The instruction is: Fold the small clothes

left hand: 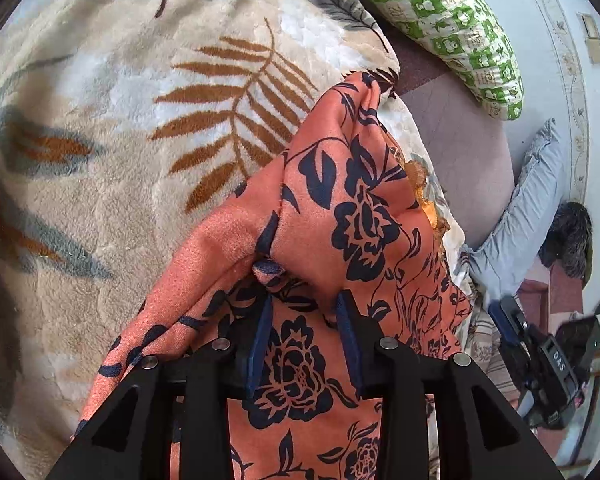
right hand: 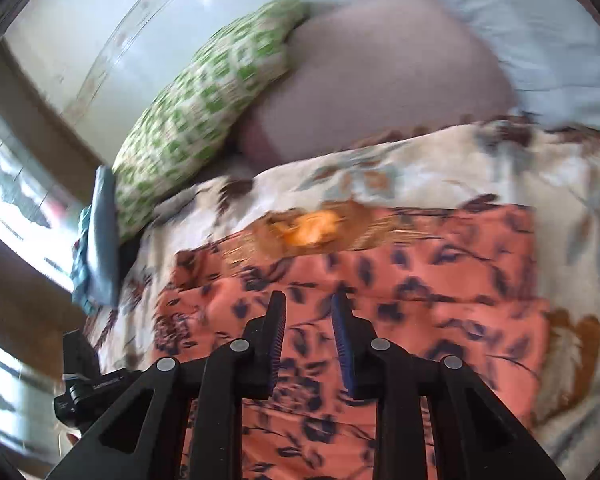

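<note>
An orange garment [left hand: 352, 208] with a dark blue flower print lies bunched on a leaf-patterned blanket [left hand: 140, 140]. A raised fold of it runs up and away from my left gripper [left hand: 304, 306]. That gripper's blue pads stand apart, and a small bunch of cloth rests at the left fingertip [left hand: 268, 300]. The right wrist view is blurred. There the garment [right hand: 420, 280] lies flatter, with an orange lace trim [right hand: 312, 228] at its far edge. My right gripper [right hand: 308, 308] hovers above it, open, with nothing between the pads. It also shows at the left wrist view's right edge [left hand: 540, 360].
A green-and-white patterned pillow [left hand: 448, 20] lies beyond the blanket on a mauve sheet [left hand: 460, 140]. A grey-blue pillow [left hand: 528, 208] and a dark furry thing [left hand: 572, 236] sit by the pale wall. The blanket's edge [right hand: 420, 152] ends just past the garment.
</note>
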Motion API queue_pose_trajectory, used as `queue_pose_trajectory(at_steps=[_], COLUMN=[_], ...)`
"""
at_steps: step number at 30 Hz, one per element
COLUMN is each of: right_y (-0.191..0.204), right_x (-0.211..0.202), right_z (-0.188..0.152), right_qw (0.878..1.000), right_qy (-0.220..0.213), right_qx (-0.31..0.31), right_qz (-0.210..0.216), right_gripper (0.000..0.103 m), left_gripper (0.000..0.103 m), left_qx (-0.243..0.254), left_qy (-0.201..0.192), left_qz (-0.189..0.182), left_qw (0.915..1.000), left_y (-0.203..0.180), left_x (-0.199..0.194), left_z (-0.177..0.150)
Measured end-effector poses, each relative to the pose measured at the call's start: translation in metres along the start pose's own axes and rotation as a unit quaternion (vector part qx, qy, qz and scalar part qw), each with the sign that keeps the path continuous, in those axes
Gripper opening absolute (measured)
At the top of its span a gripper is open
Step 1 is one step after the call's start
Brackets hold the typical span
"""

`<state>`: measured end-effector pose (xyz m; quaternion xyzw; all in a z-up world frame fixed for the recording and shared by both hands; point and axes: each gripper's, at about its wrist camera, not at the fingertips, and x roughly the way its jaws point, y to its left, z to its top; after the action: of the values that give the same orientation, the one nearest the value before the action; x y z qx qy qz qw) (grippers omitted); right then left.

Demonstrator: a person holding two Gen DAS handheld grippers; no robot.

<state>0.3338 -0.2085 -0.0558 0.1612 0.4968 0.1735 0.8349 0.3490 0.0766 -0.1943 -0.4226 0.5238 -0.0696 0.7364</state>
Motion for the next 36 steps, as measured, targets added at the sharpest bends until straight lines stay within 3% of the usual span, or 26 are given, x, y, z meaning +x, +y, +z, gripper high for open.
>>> queue_pose_trajectory(at_steps=[3,6,11,12,13,15,17,19,23,25,28,30,34,36], right_y=[0.061,0.109,0.139,0.142,0.144,0.148,0.149,0.141,0.125,0.122,0.104,0.080,-0.005,-0.059], right_x=[0.064,0.110,0.154,0.161,0.167,0.168,0.150,0.149,0.196,0.196,0.158,0.117,0.036,-0.002], right_z=[0.015,0.010,-0.001,-0.002,-0.004,0.002,0.020,0.038,0.026,0.022,0.038,0.047,0.045,0.032], right_qw=[0.995,0.981,0.960,0.955,0.949,0.947,0.962,0.974,0.967,0.970,0.988,0.994,0.998,0.993], right_qy=[0.057,0.094,0.125,0.125,0.125,0.111,0.060,0.047,0.104,0.094,0.073,0.043,-0.005,-0.023], right_qx=[-0.080,-0.169,-0.249,-0.266,-0.282,-0.293,-0.262,-0.222,-0.218,-0.209,-0.137,-0.104,-0.010,0.040], right_qz=[0.020,0.000,-0.034,-0.048,-0.066,-0.076,-0.051,-0.031,-0.085,-0.084,-0.025,-0.013,-0.058,-0.109], right_gripper=[0.027,0.028,0.028,0.024,0.009,0.004,0.004,0.004,0.005,0.008,0.012,0.011,0.018,0.018], left_gripper=[0.033,0.033,0.033,0.033,0.032,0.030,0.029,0.027,0.026,0.026,0.027,0.026,0.027,0.028], left_qx=[-0.011,-0.006,-0.007,-0.004,0.000,0.009,0.017,0.030,0.036,0.042,0.042,0.040,0.064,0.067], left_qy=[0.004,0.004,0.007,0.005,0.003,-0.005,-0.017,-0.025,-0.028,-0.029,-0.026,-0.023,-0.033,-0.036], left_qz=[-0.016,-0.014,-0.012,-0.008,-0.003,0.011,0.024,0.052,0.066,0.070,0.067,0.056,0.051,0.054], left_qw=[0.9998,0.9999,0.9999,0.9999,1.0000,0.9999,0.9994,0.9979,0.9967,0.9962,0.9966,0.9974,0.9961,0.9957], left_y=[0.008,0.009,0.008,0.006,0.005,-0.003,-0.009,-0.014,-0.021,-0.023,-0.027,-0.032,-0.042,-0.040], left_x=[0.000,0.001,0.002,0.003,0.003,0.003,0.001,0.006,0.010,0.011,0.010,0.007,-0.007,-0.009], left_z=[0.003,0.004,0.005,0.004,0.005,0.005,0.004,0.003,0.001,0.000,0.000,-0.003,-0.006,-0.007])
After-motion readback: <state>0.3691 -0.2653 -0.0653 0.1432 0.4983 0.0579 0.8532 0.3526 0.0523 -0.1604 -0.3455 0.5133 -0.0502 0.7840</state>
